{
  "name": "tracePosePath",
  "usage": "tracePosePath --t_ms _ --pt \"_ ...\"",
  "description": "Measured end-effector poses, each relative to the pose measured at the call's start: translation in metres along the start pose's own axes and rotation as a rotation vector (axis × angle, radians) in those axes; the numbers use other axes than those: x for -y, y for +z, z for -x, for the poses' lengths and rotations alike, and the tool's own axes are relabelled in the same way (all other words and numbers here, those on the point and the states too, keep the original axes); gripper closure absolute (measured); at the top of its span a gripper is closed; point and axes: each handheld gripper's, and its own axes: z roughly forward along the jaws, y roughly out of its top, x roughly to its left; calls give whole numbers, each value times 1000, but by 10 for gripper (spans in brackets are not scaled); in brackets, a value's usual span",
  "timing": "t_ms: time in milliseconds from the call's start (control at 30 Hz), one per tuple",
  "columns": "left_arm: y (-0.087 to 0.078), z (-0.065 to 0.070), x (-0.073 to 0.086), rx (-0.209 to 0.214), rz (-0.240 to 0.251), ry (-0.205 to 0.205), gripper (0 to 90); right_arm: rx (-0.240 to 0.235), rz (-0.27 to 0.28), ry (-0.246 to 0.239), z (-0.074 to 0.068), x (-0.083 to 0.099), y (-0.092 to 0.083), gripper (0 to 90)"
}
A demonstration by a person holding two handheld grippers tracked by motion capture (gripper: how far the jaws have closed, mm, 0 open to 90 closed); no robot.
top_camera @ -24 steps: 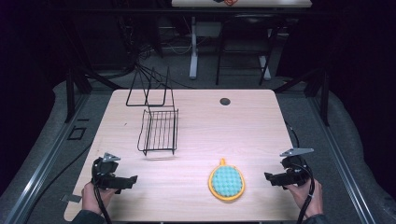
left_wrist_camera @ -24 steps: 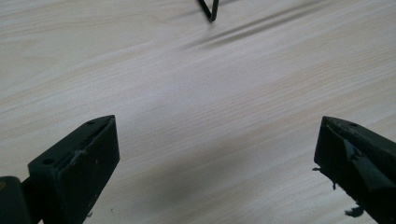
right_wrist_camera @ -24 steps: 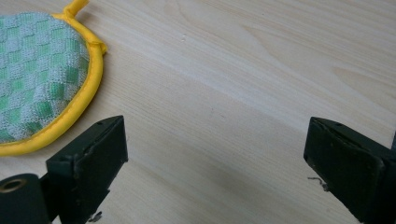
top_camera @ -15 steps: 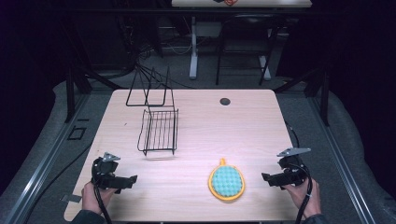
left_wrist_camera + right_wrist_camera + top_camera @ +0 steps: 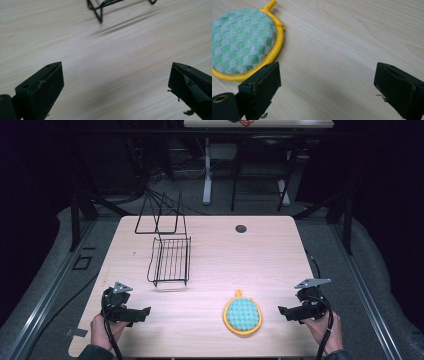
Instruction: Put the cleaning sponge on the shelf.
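A round pot holder (image 5: 242,314) with a green checked face and a yellow rim and loop lies flat near the table's front edge; it shows close up (image 5: 242,42) in the right gripper view. My right gripper (image 5: 283,312) is just to its right, open, with bare wood between the jaws (image 5: 327,90). A black wire rack (image 5: 170,260) stands on the table left of centre, and its near foot (image 5: 98,11) appears at the top of the left gripper view. My left gripper (image 5: 145,312) is at the front left, open over bare wood (image 5: 116,90).
A taller black wire frame (image 5: 159,214) stands behind the rack at the table's far left. A small dark round hole (image 5: 241,228) sits near the far edge of the light wooden table (image 5: 260,265). Dark floor and metal rails surround the table.
My right gripper has edged slightly left toward the pot holder. The left gripper has stayed in place.
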Motion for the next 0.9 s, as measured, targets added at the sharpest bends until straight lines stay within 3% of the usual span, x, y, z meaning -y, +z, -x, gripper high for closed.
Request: tracePosePath --t_ms 33,67,133,233,367,467,900 --pt "0 0 0 0 0 0 3 0 0 0 0 0 0 65" --pt "0 10 -6 16 4 28 2 6 -5 -7 0 0 -1 64" --pt "1 15 -8 31 8 36 2 7 -6 -8 0 0 -1 64" --pt "3 31 -19 67 11 83 2 12 -7 -6 1 0 0 61" --pt "7 42 -27 90 24 94 2 20 -17 -7 1 1 0 56" --pt "12 57 -36 133 27 122 2 24 -24 -2 3 2 1 48" --pt "30 94 -58 195 30 185 1 34 -27 9 7 4 1 32"
